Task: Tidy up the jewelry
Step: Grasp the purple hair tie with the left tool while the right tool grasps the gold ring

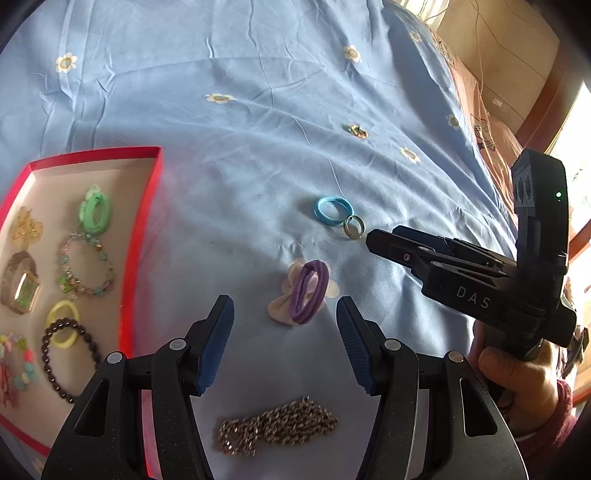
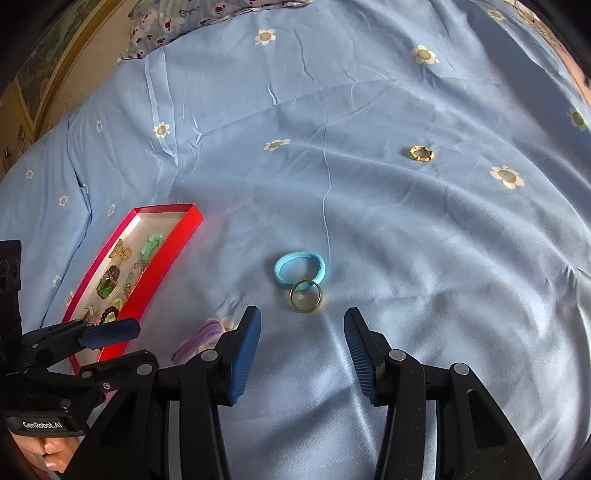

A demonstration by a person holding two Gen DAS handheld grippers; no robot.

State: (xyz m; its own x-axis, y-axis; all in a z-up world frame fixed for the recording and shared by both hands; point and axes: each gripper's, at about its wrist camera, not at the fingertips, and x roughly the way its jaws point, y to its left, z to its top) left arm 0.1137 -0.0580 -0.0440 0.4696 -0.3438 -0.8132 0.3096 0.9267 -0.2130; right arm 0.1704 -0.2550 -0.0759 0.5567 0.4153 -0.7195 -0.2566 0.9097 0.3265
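Note:
A red box [image 1: 142, 236] at the left holds several bracelets, hair ties and a watch; it also shows in the right wrist view [image 2: 173, 251]. My left gripper [image 1: 285, 341] is open, just short of a purple hair tie [image 1: 309, 291] with a pale bow. A metal chain [image 1: 277, 424] lies between its arms. My right gripper [image 2: 302, 352] is open and empty, just short of a gold ring [image 2: 305, 295] that touches a blue hair tie [image 2: 299, 267]. A small gold ring [image 2: 421, 153] lies far right.
Everything lies on a wrinkled blue bedsheet [image 2: 424, 240] with daisy prints. A patterned pillow [image 2: 192, 18] is at the far edge. The left gripper shows at the lower left of the right wrist view [image 2: 92, 343].

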